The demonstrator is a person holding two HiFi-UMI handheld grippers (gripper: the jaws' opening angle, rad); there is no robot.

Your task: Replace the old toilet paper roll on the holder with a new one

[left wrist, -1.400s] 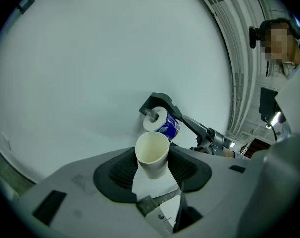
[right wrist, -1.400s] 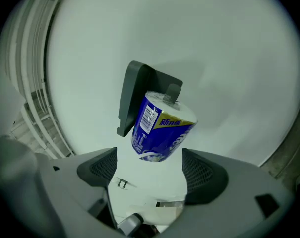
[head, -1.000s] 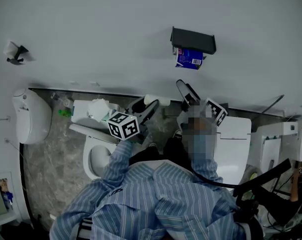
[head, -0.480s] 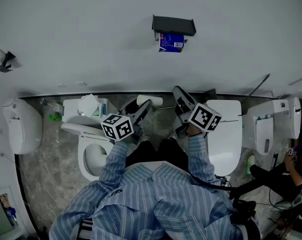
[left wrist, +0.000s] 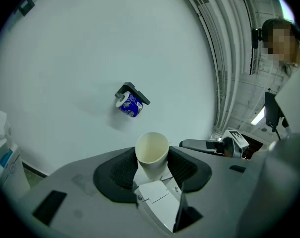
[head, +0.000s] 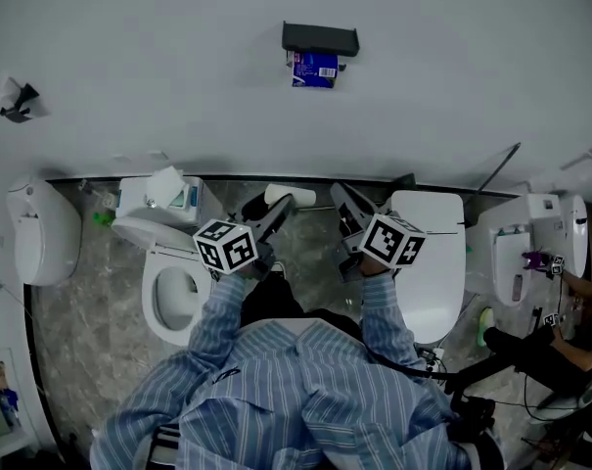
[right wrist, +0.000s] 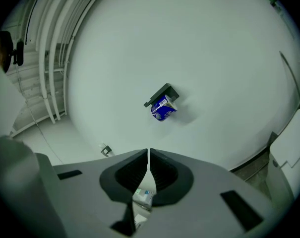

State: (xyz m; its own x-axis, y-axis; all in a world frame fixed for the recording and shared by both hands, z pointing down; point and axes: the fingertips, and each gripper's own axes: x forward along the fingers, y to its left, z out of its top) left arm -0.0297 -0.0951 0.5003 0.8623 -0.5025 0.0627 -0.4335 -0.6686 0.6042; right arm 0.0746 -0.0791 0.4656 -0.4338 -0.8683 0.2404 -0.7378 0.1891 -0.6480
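Note:
A black holder (head: 320, 39) is fixed high on the pale wall, with a blue-wrapped toilet paper roll (head: 315, 69) hanging under it. Both also show in the left gripper view, holder (left wrist: 136, 90) above roll (left wrist: 128, 105), and in the right gripper view, holder (right wrist: 160, 94) above roll (right wrist: 163, 108). My left gripper (head: 279, 206) is shut on an empty cardboard tube (left wrist: 151, 152), held well short of the wall. My right gripper (head: 342, 197) points at the wall beside it. Its jaws (right wrist: 148, 155) have just closed together with nothing between them.
Below my arms are a toilet with its seat open (head: 157, 306) and a toilet with its lid down (head: 434, 262). A tissue box (head: 168, 190) sits on the left tank. A white fixture (head: 41, 233) hangs at far left. Another person (head: 555, 346) is at the right.
Both grippers have shifted to the right along the wall relative to the holder. The right gripper has rolled and its jaws have come together. The tube stays in the left gripper.

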